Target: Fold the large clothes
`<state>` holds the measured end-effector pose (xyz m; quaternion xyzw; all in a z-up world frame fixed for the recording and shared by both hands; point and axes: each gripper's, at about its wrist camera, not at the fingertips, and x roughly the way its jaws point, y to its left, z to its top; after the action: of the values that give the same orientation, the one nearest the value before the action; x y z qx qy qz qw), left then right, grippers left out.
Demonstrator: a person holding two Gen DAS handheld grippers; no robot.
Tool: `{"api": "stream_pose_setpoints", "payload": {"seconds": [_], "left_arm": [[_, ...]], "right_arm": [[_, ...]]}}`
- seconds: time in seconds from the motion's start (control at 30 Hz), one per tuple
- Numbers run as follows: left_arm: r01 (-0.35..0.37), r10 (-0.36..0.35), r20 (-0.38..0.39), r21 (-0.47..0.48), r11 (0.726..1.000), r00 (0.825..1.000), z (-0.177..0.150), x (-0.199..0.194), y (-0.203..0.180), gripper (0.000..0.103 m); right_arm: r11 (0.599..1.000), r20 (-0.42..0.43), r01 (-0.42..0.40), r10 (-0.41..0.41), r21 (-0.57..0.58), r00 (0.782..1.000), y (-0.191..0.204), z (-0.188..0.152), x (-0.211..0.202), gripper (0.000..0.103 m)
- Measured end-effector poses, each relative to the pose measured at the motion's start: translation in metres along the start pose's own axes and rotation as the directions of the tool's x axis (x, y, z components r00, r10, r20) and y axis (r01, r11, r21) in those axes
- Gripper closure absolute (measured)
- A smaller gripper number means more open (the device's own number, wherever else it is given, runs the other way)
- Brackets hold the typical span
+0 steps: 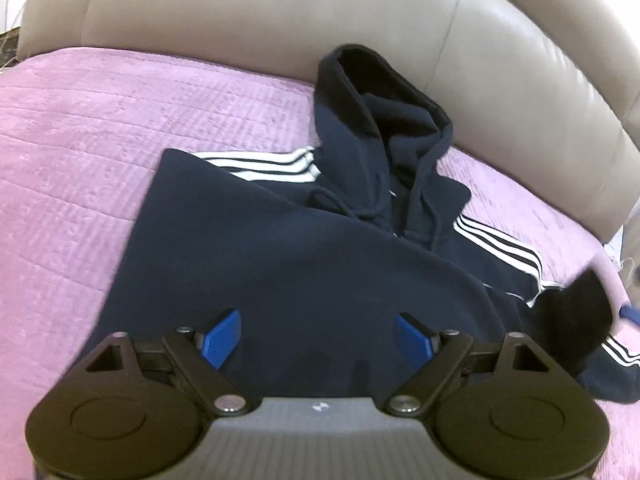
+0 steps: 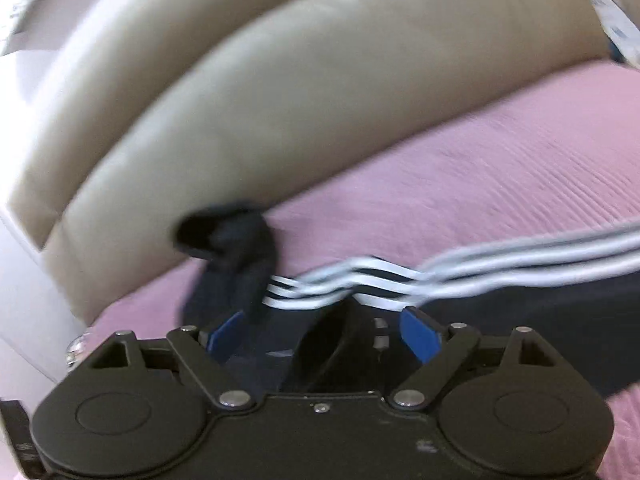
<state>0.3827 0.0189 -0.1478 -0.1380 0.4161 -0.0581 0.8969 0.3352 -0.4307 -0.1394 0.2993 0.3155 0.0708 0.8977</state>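
2 grippers work over a navy hoodie [image 1: 280, 248] spread on the pink quilt [image 1: 80, 152] against a beige cushion [image 1: 248, 16]. The left gripper [image 1: 318, 336] hovers above the folded body, fingers spread wide, gripping nothing. The right gripper [image 2: 322, 334] is also parted, with a striped sleeve [image 2: 360, 280] bunched between its pads; whether cloth touches them is unclear.

Risk, as I judge it: closing on that loose bunch could catch only 1 layer, so the sleeve twists and the fold goes crooked.

Only the left view shows the hood [image 1: 384, 120] propped against the cushion; only the right shows the cuff [image 2: 228, 248] close up, though blurred.
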Motion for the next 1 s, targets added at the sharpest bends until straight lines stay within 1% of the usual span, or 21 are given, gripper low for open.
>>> {"api": "stream_pose_setpoints", "payload": {"seconds": [0.07, 0.1, 0.2, 0.23, 0.27, 0.3, 0.33, 0.37, 0.4, 0.43, 0.47, 0.5, 0.53, 0.57, 0.6, 0.63, 0.67, 0.73, 0.83, 0.9, 1.0], "left_arm": [[0.013, -0.012, -0.011, 0.006, 1.0, 1.0, -0.004, 0.004, -0.007, 0.017], [0.019, -0.019, -0.023, 0.015, 1.0, 1.0, -0.006, 0.007, -0.011, 0.017], [0.025, -0.023, -0.048, 0.042, 0.999, 0.999, -0.012, 0.014, -0.024, 0.017], [0.034, -0.031, -0.054, 0.056, 0.998, 0.998, -0.015, 0.015, -0.029, 0.017], [0.041, -0.038, -0.058, 0.068, 0.997, 0.998, -0.017, 0.017, -0.033, 0.017], [0.047, -0.043, -0.06, 0.082, 0.996, 0.997, -0.019, 0.017, -0.036, 0.017], [0.05, -0.045, -0.061, 0.099, 0.994, 0.997, -0.022, 0.018, -0.04, 0.017], [0.048, -0.041, -0.062, 0.117, 0.992, 0.997, -0.024, 0.019, -0.042, 0.017], [0.038, -0.029, -0.066, 0.139, 0.99, 0.997, -0.027, 0.022, -0.045, 0.017], [0.029, -0.018, -0.07, 0.161, 0.987, 0.997, -0.031, 0.024, -0.047, 0.017], [0.019, -0.005, -0.069, 0.194, 0.981, 0.998, -0.035, 0.026, -0.05, 0.016], [0.012, 0.001, -0.061, 0.221, 0.975, 0.998, -0.038, 0.026, -0.052, 0.014], [0.005, 0.009, -0.057, 0.237, 0.972, 0.998, -0.04, 0.026, -0.054, 0.013], [-0.001, 0.016, -0.06, 0.243, 0.97, 0.998, -0.041, 0.026, -0.055, 0.009], [-0.004, 0.021, -0.065, 0.249, 0.969, 0.998, -0.042, 0.027, -0.057, 0.006], [-0.007, 0.025, -0.069, 0.249, 0.968, 0.997, -0.042, 0.028, -0.058, 0.005], [-0.011, 0.03, -0.074, 0.246, 0.969, 0.997, -0.042, 0.029, -0.06, 0.002], [-0.018, 0.038, -0.081, 0.241, 0.97, 0.996, -0.043, 0.03, -0.062, 0.0], [-0.036, 0.058, -0.085, 0.239, 0.97, 0.995, -0.042, 0.03, -0.065, 0.0], [-0.04, 0.061, -0.091, 0.219, 0.975, 0.994, -0.042, 0.029, -0.066, 0.0], [-0.034, 0.054, -0.106, 0.181, 0.983, 0.993, -0.039, 0.026, -0.064, 0.0]], "right_arm": [[0.999, -0.05, -0.025, 0.028, 0.046, 0.998, -0.019, -0.006, 0.011, 0.002], [0.999, -0.064, -0.013, 0.016, 0.038, 0.998, -0.024, -0.009, 0.02, 0.002], [0.999, -0.077, 0.027, -0.029, -0.031, 0.997, -0.021, -0.022, 0.043, 0.002], [0.999, -0.074, 0.027, -0.03, -0.042, 0.997, -0.017, -0.024, 0.051, 0.005], [0.997, -0.05, 0.032, -0.036, -0.069, 0.998, -0.015, -0.024, 0.052, 0.032], [0.993, -0.014, 0.054, -0.056, -0.103, 0.998, -0.01, -0.02, 0.053, 0.082], [0.992, 0.035, 0.04, -0.036, -0.116, 0.999, -0.005, -0.019, 0.044, 0.084], [0.994, 0.095, 0.0, 0.01, -0.107, 0.995, -0.001, -0.019, 0.03, 0.085], [0.995, 0.143, -0.025, 0.038, -0.095, 0.989, -0.001, -0.018, 0.022, 0.085], [0.996, 0.155, -0.006, 0.019, -0.084, 0.988, -0.002, -0.016, 0.019, 0.085], [0.996, 0.109, 0.052, -0.044, -0.075, 0.993, -0.005, -0.014, 0.024, 0.079], [0.991, 0.038, 0.111, -0.108, -0.08, 0.993, -0.008, -0.013, 0.033, 0.066], [0.982, -0.029, 0.162, -0.165, -0.098, 0.986, -0.01, -0.013, 0.042, 0.058], [0.969, -0.084, 0.209, -0.22, -0.129, 0.972, -0.014, -0.014, 0.049, 0.043], [0.966, -0.088, 0.206, -0.221, -0.153, 0.971, -0.015, -0.016, 0.047, 0.034], [0.965, -0.074, 0.202, -0.217, -0.169, 0.973, -0.016, -0.017, 0.041, 0.027], [0.96, -0.058, 0.225, -0.237, -0.17, 0.97, -0.017, -0.017, 0.034, 0.022], [0.961, -0.065, 0.231, -0.243, -0.151, 0.968, -0.021, -0.015, 0.022, 0.022], [0.982, -0.09, 0.185, -0.188, -0.036, 0.978, -0.039, -0.007, 0.002, 0.021], [0.981, -0.094, 0.188, -0.183, 0.046, 0.979, -0.047, -0.002, -0.004, 0.021], [0.973, -0.078, 0.202, -0.195, 0.108, 0.978, -0.069, 0.004, -0.028, 0.02]]}}
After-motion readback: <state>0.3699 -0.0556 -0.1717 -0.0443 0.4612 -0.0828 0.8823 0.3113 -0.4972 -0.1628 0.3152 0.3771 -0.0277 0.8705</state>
